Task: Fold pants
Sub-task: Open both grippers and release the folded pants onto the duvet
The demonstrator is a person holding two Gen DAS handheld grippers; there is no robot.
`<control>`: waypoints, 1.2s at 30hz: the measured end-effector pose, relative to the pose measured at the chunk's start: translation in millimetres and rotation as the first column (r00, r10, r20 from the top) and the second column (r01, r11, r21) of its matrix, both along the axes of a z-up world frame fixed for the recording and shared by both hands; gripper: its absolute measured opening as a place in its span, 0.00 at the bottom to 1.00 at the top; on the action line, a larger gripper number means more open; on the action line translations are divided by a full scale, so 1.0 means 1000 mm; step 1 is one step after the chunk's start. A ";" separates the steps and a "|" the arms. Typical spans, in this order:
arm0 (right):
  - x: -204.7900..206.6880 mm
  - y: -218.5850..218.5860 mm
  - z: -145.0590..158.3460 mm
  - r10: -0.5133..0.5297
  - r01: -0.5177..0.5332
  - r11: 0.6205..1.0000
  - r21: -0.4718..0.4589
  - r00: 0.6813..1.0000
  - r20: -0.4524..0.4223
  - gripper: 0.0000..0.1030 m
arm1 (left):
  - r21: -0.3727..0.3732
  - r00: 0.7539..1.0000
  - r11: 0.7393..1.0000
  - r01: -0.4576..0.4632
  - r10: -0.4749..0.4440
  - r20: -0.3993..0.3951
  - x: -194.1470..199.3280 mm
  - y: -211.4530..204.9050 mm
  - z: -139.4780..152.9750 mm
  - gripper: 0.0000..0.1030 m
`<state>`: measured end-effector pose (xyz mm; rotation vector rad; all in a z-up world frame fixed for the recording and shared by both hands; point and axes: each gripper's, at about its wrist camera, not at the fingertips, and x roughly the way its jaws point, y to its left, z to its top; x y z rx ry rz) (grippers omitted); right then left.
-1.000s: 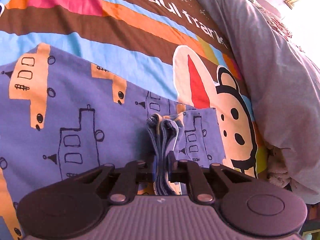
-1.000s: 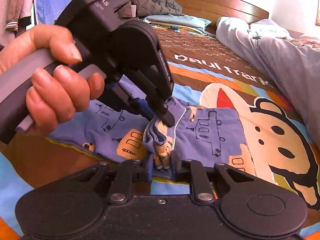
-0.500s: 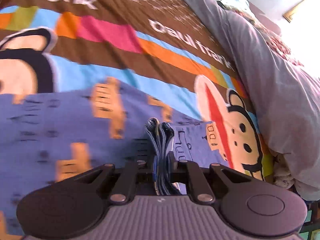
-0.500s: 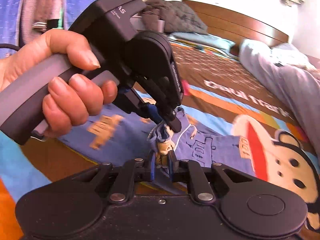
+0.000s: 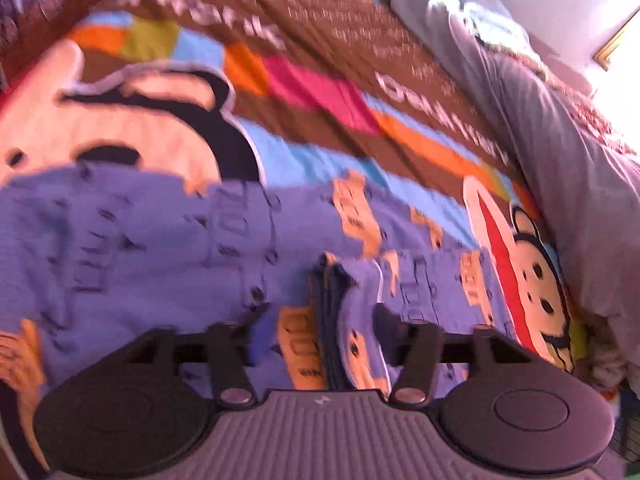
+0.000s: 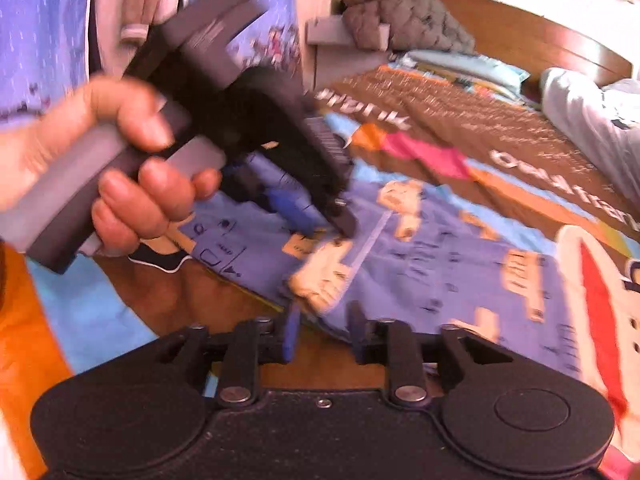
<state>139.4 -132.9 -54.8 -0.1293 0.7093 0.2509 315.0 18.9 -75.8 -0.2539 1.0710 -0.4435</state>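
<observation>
Here one pair of blue patterned pants (image 5: 168,248) lies flat on the bed cover (image 5: 320,92), its long axis running across the left wrist frame from the left edge to lower right. In the right wrist frame the same pants (image 6: 432,264) stretch from centre left to the right side, and their far end is cut off by the tool body at lower right.

There are two tools. The left tool (image 5: 316,334) has its fingers spread wide apart; a stacked bundle of folded fabric edges stands between them, and I cannot tell whether either finger touches it. From the right wrist view this left tool (image 6: 324,216) comes down from the upper left, gripped by a hand (image 6: 120,172), with its tip at the cloth.

The right tool (image 6: 322,338) also stands open, its two fingers apart, with a bunched corner of the pants just ahead of the gap.

Both frames are badly smeared, so the print on the pants is hard to read. A grey quilt (image 5: 560,152) fills the right edge.
</observation>
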 end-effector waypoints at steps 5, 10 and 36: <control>-0.002 -0.063 0.011 -0.141 0.155 0.978 -0.140 0.984 0.106 0.64 | 0.080 0.983 0.996 -0.028 0.013 0.185 -0.020 -0.024 0.021 0.70; 0.059 -0.114 -0.002 -0.223 0.243 0.960 -0.139 0.964 0.146 0.67 | 0.358 0.975 0.923 -0.145 0.072 0.210 -0.017 -0.068 -0.003 0.85; 0.028 -0.098 -0.027 -0.290 0.274 0.940 -0.201 0.955 -0.054 0.99 | 0.309 0.967 0.938 -0.158 0.084 0.240 -0.078 -0.036 -0.022 1.00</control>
